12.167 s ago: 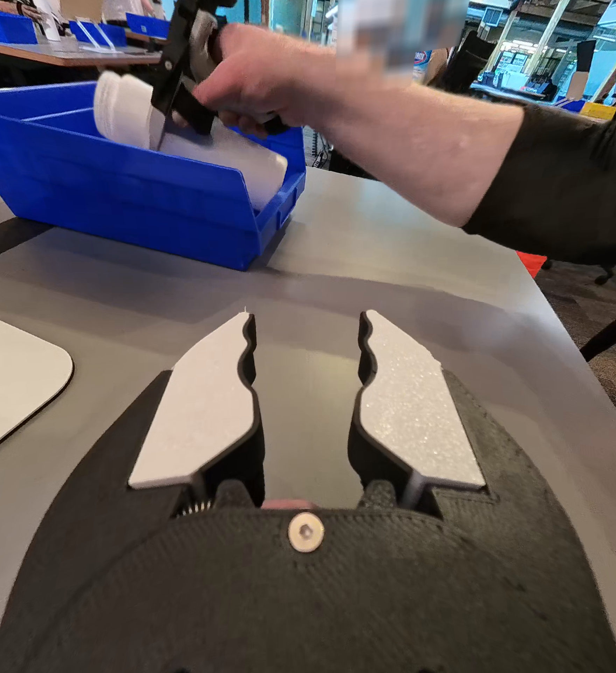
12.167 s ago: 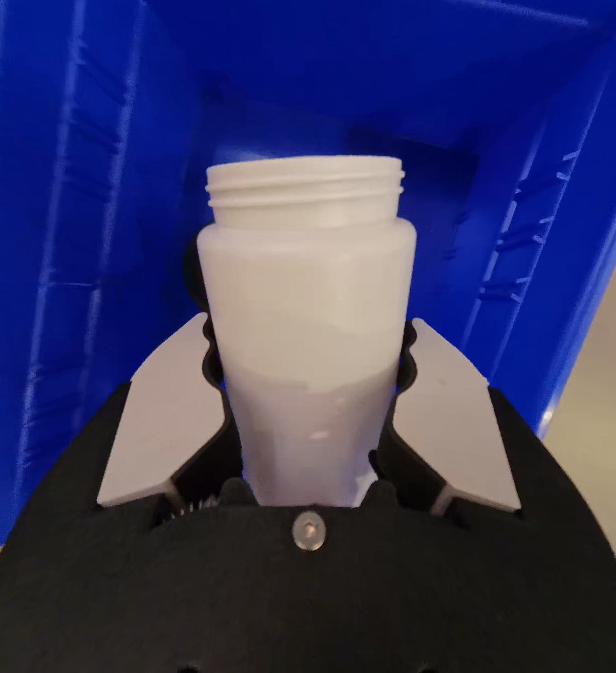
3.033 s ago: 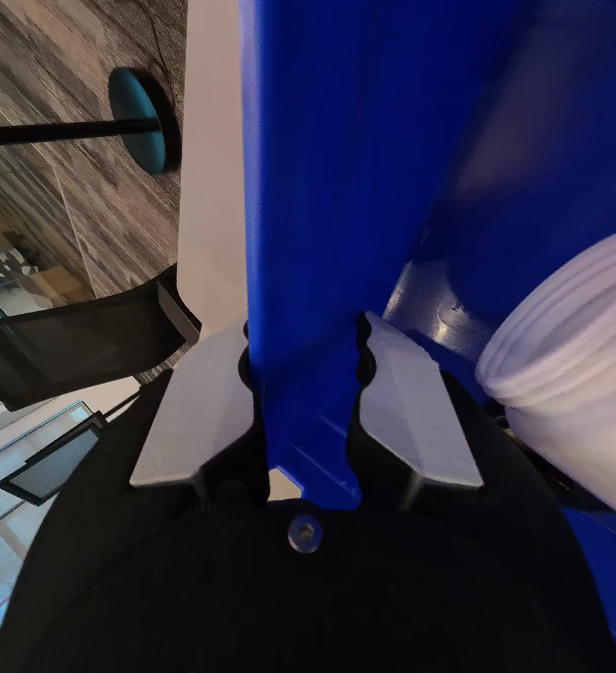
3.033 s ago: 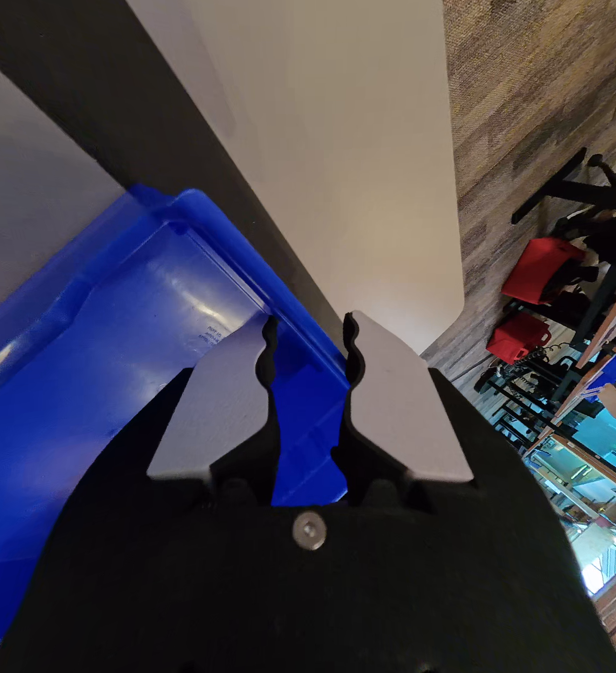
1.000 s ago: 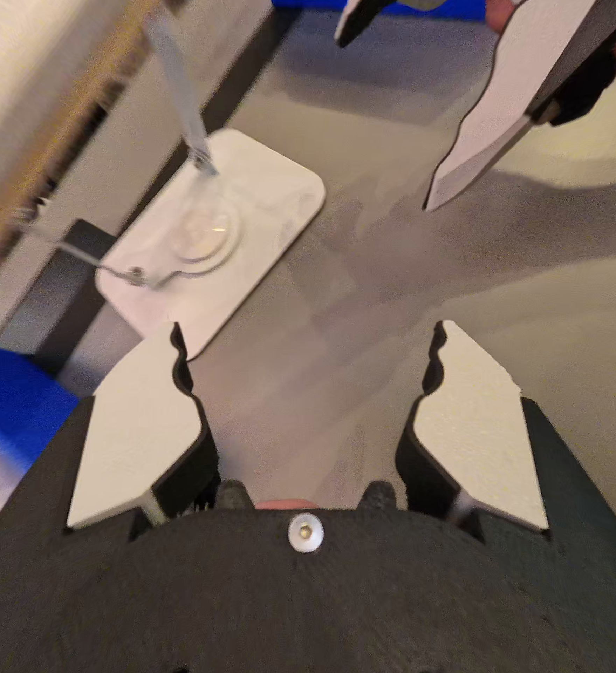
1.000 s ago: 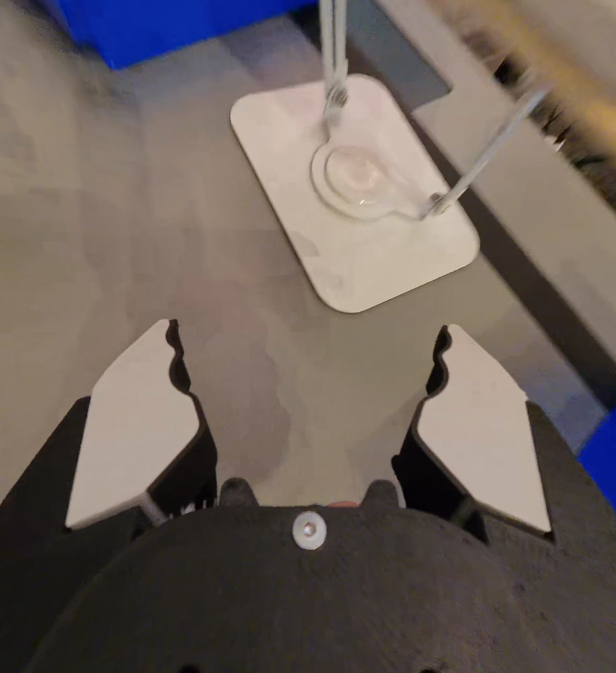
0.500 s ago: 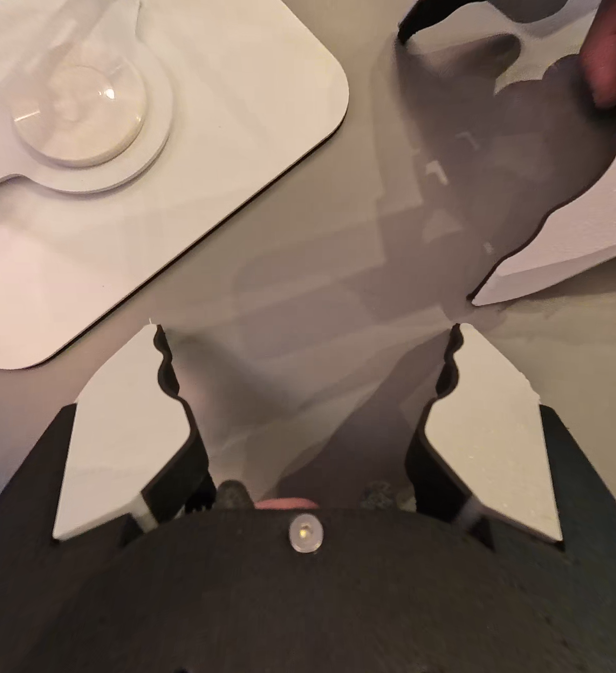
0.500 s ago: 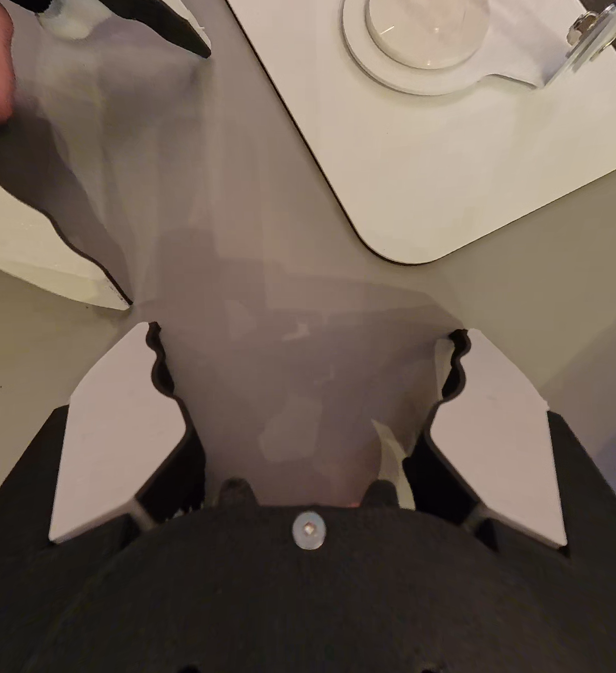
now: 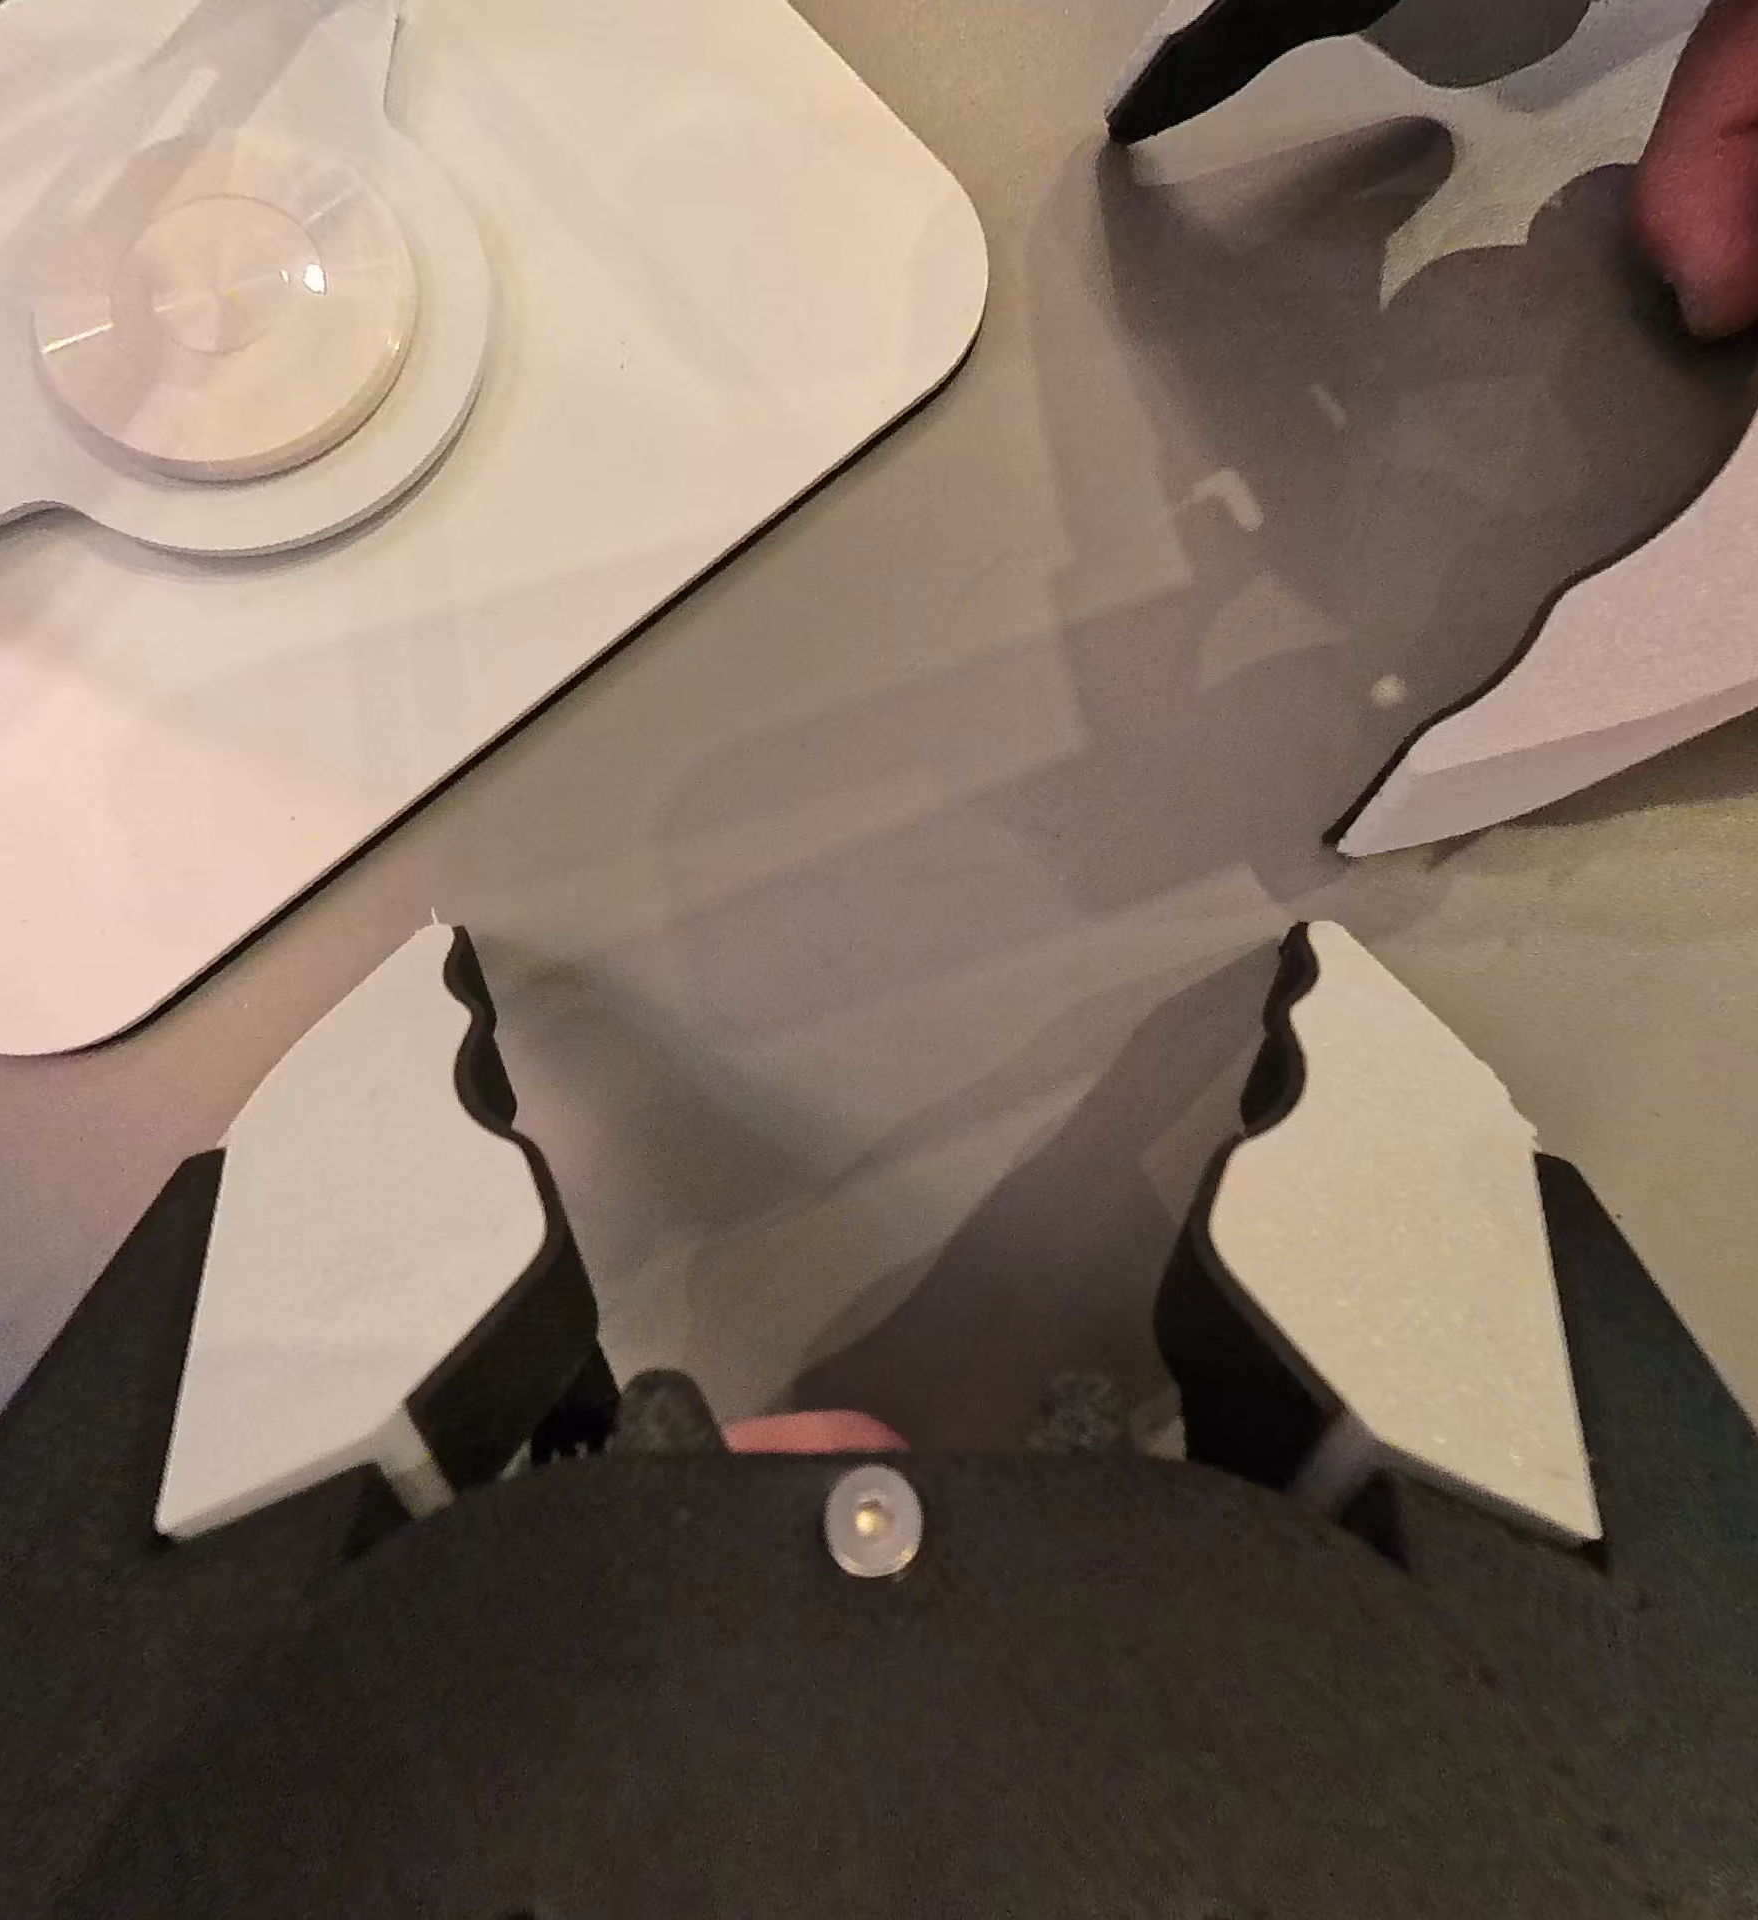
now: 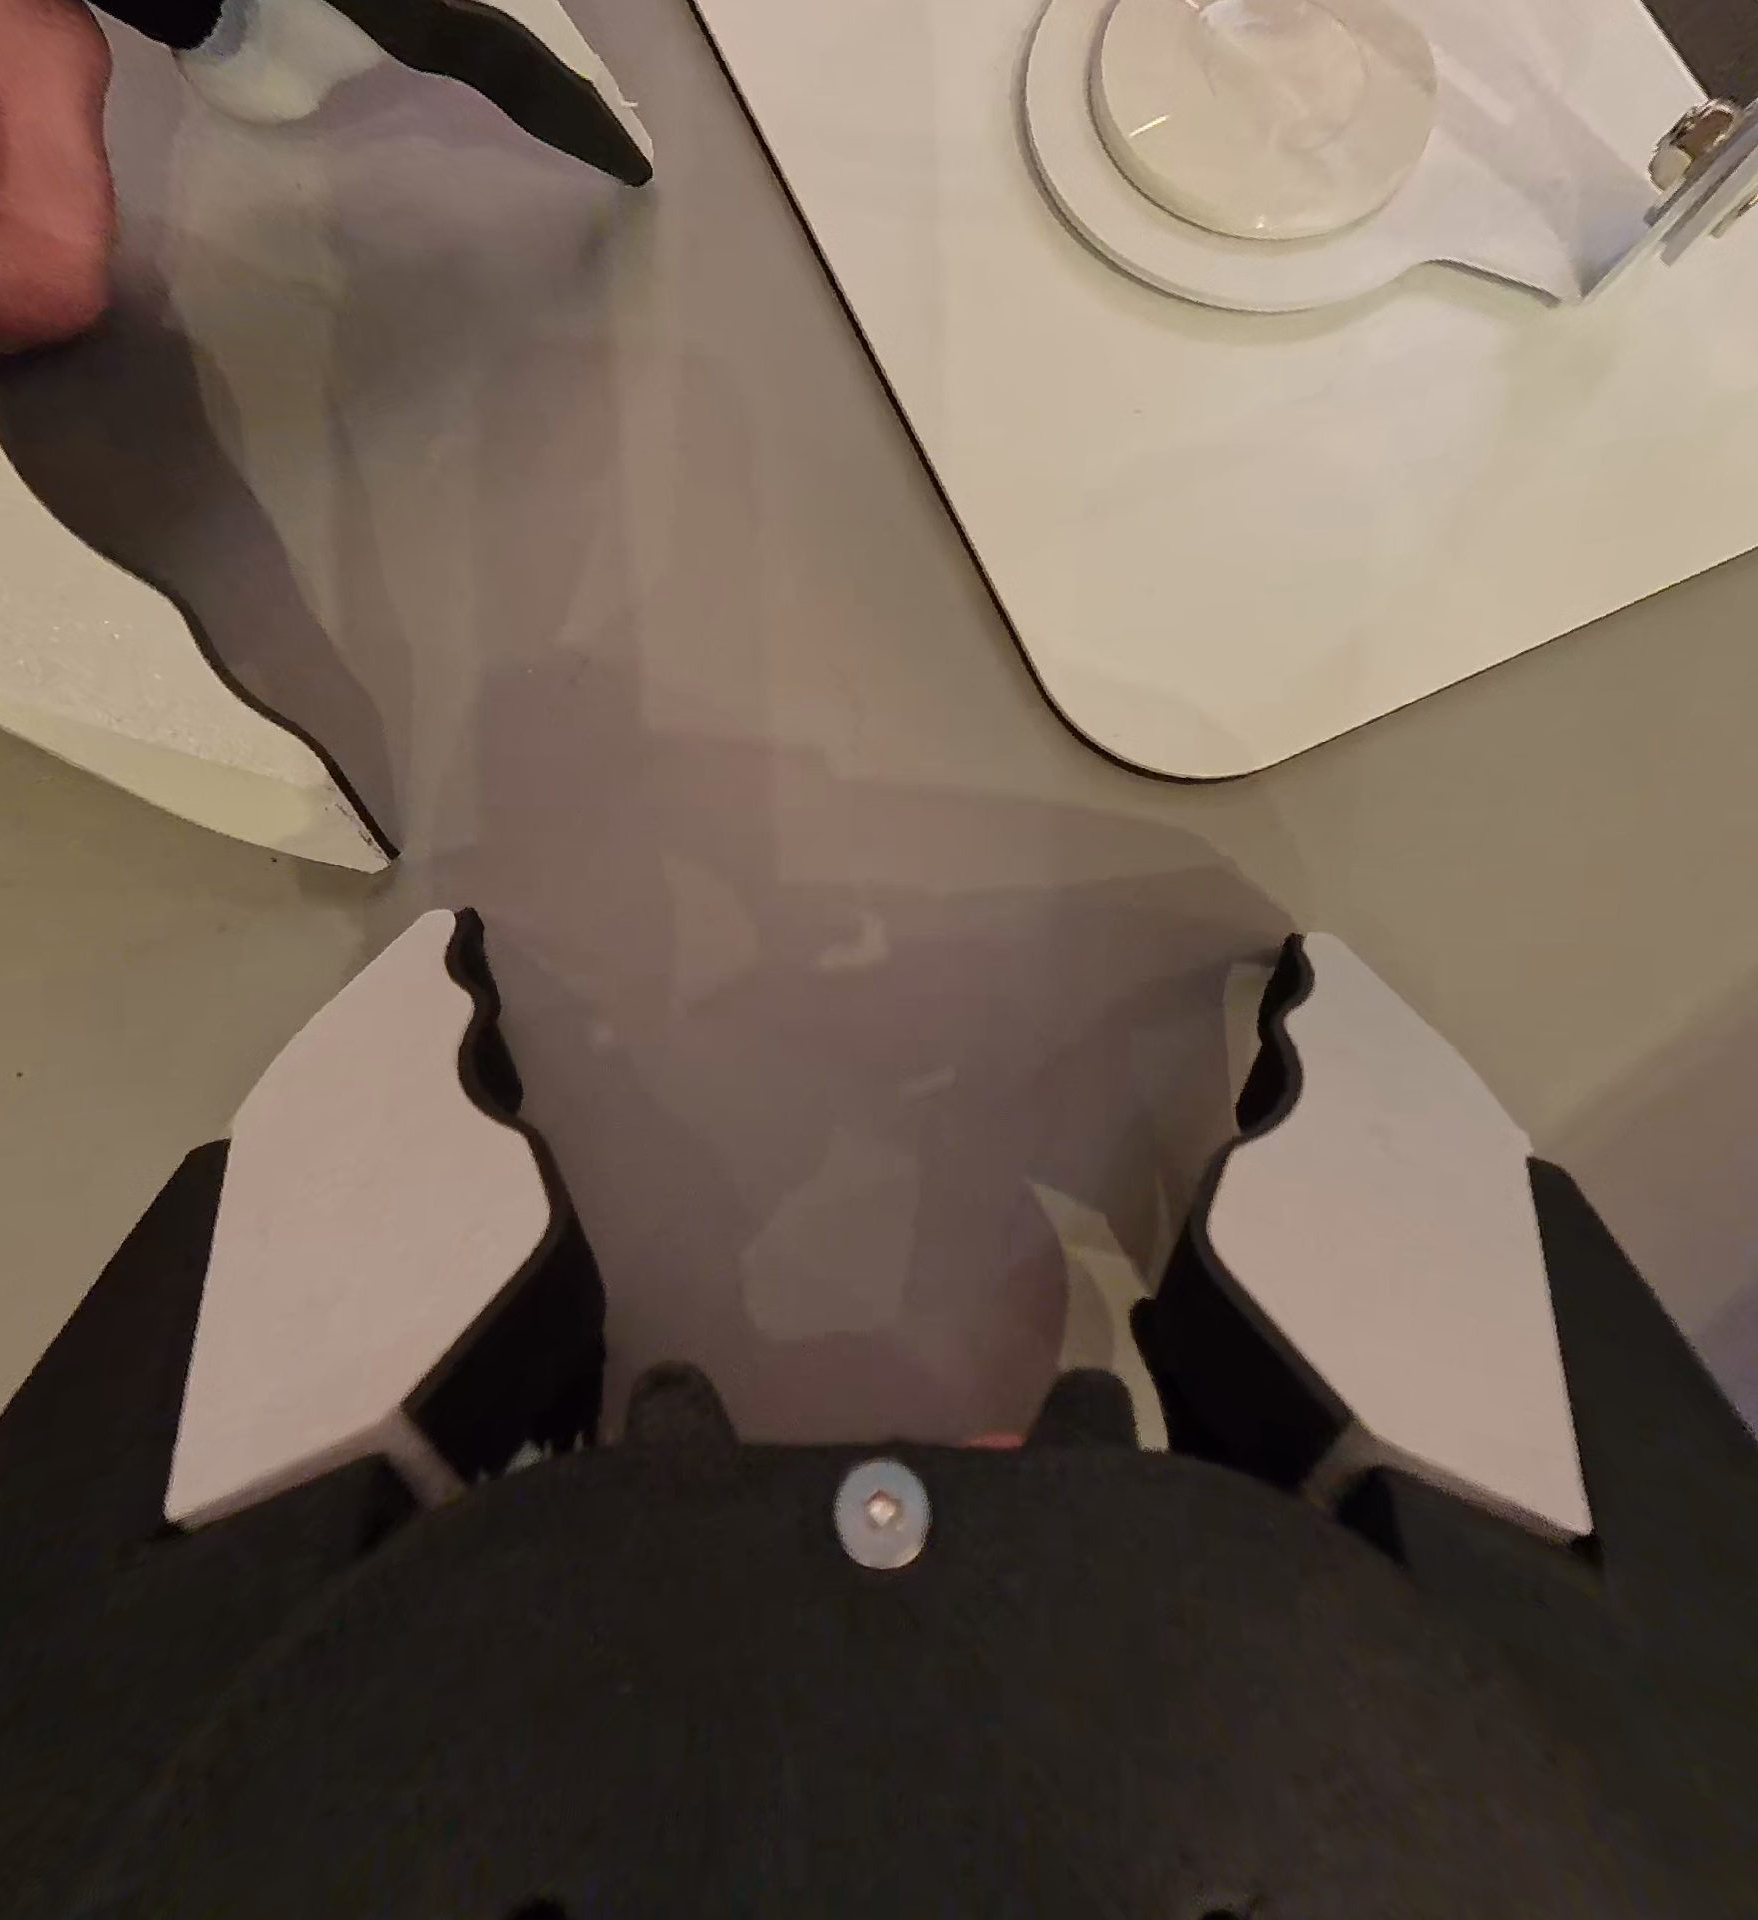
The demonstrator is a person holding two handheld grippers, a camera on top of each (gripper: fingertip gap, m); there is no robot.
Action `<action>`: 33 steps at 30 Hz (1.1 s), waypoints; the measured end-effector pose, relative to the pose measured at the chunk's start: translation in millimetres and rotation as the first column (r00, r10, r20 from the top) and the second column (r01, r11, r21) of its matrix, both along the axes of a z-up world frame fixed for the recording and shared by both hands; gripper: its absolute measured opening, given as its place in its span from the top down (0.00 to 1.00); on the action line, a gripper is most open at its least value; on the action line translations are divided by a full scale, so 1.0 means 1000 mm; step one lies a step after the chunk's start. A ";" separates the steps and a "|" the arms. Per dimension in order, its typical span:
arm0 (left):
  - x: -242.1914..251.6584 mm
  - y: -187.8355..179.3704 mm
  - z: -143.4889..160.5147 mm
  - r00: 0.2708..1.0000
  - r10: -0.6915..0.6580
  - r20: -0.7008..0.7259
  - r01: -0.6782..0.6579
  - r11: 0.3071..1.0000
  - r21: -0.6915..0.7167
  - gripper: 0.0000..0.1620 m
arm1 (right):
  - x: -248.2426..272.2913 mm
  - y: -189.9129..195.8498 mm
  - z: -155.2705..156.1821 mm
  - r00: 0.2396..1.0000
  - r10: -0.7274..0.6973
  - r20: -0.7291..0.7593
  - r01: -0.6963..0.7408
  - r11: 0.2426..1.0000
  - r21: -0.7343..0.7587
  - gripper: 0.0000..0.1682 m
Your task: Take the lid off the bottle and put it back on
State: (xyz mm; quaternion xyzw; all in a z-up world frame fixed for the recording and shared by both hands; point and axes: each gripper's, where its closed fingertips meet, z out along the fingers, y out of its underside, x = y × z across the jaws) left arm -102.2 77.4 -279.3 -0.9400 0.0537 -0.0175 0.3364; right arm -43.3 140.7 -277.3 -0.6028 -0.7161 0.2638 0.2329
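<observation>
Showing a metal bracket [image 10: 1727,145] only rightward, both tools gape

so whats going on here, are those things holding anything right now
No. A person holds a pair of tongs in each hand, and both the left tongs and the right tongs are open and empty, pointed down close over the grey table. Beside them lies a white base plate with a clear suction cup. No bottle or lid is in view.
</observation>
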 end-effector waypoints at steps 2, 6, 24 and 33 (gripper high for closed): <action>0.000 0.000 0.000 1.000 0.000 0.000 0.000 1.000 0.000 0.16 | 0.000 0.000 0.000 1.000 0.004 -0.001 -0.004 1.000 0.000 0.20; 0.000 0.000 0.000 1.000 -0.001 0.000 0.001 1.000 0.002 0.17 | 0.000 0.000 0.001 1.000 0.013 -0.004 -0.013 1.000 0.000 0.21; -0.183 -0.132 0.156 0.896 0.436 -0.091 -0.418 0.893 0.166 0.30 | -0.002 0.003 0.002 1.000 0.021 -0.017 -0.021 1.000 -0.005 0.28; -0.263 -0.141 0.055 0.865 0.414 -0.285 -0.497 0.789 -0.362 0.27 | -0.002 0.003 0.002 1.000 0.021 -0.018 -0.021 1.000 -0.005 0.29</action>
